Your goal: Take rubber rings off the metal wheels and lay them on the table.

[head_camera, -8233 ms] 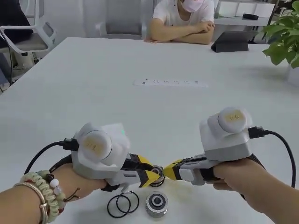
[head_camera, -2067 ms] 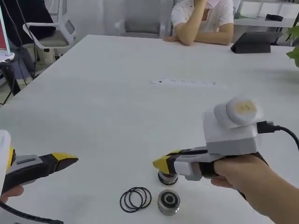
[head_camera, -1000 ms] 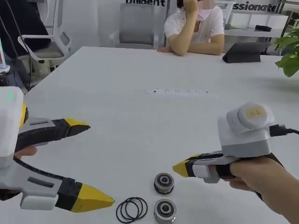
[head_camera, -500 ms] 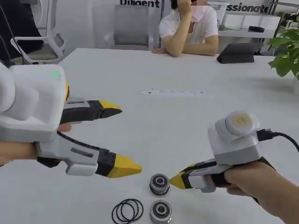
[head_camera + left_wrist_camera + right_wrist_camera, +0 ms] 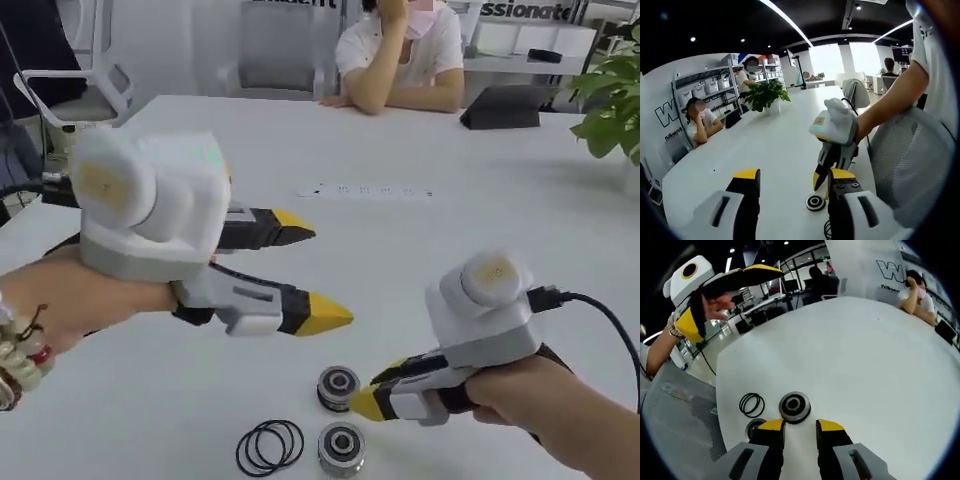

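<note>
a power strip (image 5: 366, 190) lies before a seated person (image 5: 396, 62).

Black rubber rings (image 5: 268, 446) flat beside two metal wheels (image 5: 339, 387)

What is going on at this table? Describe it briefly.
A person holds a gripper in each hand over a white table. The left gripper is raised, jaws wide open and empty. The right gripper is low, jaws slightly apart, beside one metal wheel. A second metal wheel sits nearer the person. Black rubber rings lie on the table beside it.
</note>
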The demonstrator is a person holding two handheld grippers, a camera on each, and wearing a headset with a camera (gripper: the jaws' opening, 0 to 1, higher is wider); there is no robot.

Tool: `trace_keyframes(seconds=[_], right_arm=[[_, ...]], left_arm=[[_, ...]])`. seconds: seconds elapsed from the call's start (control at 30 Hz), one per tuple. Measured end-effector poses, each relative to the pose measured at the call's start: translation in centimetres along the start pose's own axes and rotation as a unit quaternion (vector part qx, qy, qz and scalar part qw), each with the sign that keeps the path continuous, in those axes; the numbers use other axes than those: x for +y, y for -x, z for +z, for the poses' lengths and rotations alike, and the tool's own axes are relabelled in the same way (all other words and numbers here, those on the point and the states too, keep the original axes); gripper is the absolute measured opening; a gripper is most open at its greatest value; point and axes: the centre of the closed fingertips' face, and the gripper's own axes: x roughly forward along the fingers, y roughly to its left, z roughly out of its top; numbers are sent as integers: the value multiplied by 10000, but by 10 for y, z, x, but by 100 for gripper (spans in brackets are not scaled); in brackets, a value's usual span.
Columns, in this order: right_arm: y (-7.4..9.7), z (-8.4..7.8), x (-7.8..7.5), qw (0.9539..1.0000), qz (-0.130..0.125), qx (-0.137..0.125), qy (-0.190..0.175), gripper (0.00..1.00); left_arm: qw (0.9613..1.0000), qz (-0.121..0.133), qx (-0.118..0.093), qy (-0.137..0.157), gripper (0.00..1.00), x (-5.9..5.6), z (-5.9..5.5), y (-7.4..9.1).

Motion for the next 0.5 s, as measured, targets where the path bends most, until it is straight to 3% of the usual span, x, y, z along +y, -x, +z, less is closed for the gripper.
trace_keyframes(seconds=[0.13, 0.2, 0.3, 0.5], right_arm=[[-1, 0, 0, 10000, -14, -38, 42, 22], [-3, -1, 0, 10000, -9, -18, 54, 21], [-4, -2, 0, 9999, -33, 0, 144, 21], [-5, -1, 1, 9998, -6, -47, 203, 21]], left_arm=[[9999, -154, 67, 22, 45, -3, -7, -17], [9999, -55, 154, 15, 39, 1, -17, -24], [9995, 87, 192, 247, 32, 4, -33, -31], [9986, 29, 459, 278, 24, -13, -67, -36]])
